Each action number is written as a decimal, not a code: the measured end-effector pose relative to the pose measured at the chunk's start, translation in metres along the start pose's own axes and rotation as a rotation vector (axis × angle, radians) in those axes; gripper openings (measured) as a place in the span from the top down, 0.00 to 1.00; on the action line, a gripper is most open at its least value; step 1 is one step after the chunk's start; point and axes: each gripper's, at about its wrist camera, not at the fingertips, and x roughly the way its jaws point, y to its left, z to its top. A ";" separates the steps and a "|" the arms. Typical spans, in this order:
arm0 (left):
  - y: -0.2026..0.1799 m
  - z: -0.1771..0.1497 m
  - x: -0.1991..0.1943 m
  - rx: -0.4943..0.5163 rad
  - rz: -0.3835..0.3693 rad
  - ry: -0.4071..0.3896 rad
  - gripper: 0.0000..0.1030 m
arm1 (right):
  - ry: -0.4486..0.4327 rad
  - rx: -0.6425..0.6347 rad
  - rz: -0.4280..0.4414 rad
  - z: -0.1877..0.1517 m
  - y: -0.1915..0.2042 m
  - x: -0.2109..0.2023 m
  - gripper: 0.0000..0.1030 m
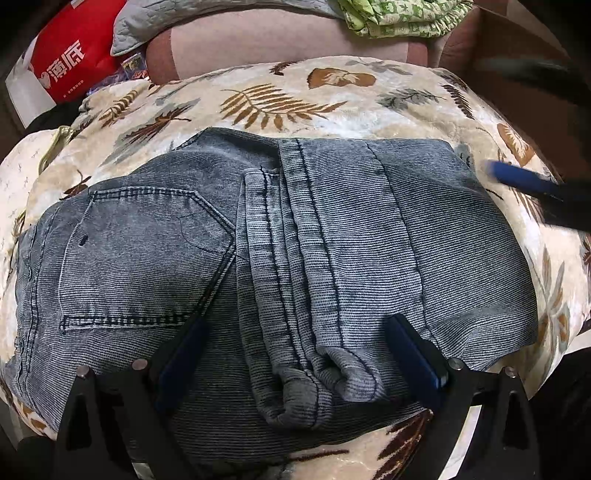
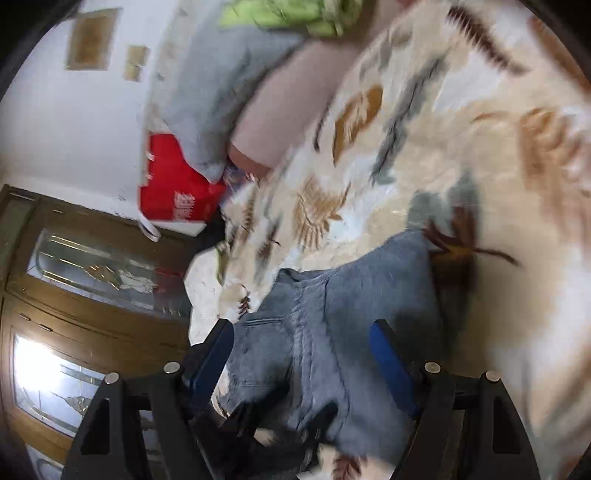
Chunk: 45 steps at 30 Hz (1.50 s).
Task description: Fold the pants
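Observation:
The grey-blue jeans (image 1: 295, 229) lie folded into a compact stack on a leaf-patterned blanket (image 1: 280, 99), back pocket at the left and leg seams running down the middle. My left gripper (image 1: 295, 323) points down over the near edge of the stack, jaws wide open, with the bunched hems between its blue pads and no grip on them. A blurred blue finger (image 1: 524, 182) of my right gripper shows at the stack's right edge. In the tilted, blurred right wrist view, my right gripper (image 2: 302, 325) is open and empty, with the jeans (image 2: 332, 314) in front of it.
A pink cushion (image 1: 258, 40), a grey quilted cloth (image 1: 177, 18) and a green patterned fabric (image 1: 399, 18) lie behind the blanket. A red bag (image 1: 70, 59) stands at the far left. A wooden glass-paned door (image 2: 74, 295) fills the left of the right wrist view.

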 end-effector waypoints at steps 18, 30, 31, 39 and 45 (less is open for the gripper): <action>0.021 0.013 -0.032 -0.123 -0.044 -0.077 0.05 | 0.045 0.137 0.001 -0.071 -0.049 -0.003 0.26; 0.004 0.002 -0.005 -0.028 0.028 0.005 0.03 | 0.046 0.134 -0.009 -0.084 -0.037 -0.028 0.25; 0.004 0.002 -0.004 -0.022 0.024 0.005 0.03 | 0.035 0.096 -0.005 -0.073 -0.024 -0.029 0.25; 0.005 -0.002 -0.007 -0.020 0.009 -0.024 0.03 | -0.002 0.050 -0.073 0.031 -0.017 0.024 0.25; 0.006 -0.002 -0.007 -0.015 0.003 -0.032 0.03 | 0.000 0.051 -0.072 0.030 -0.026 0.032 0.25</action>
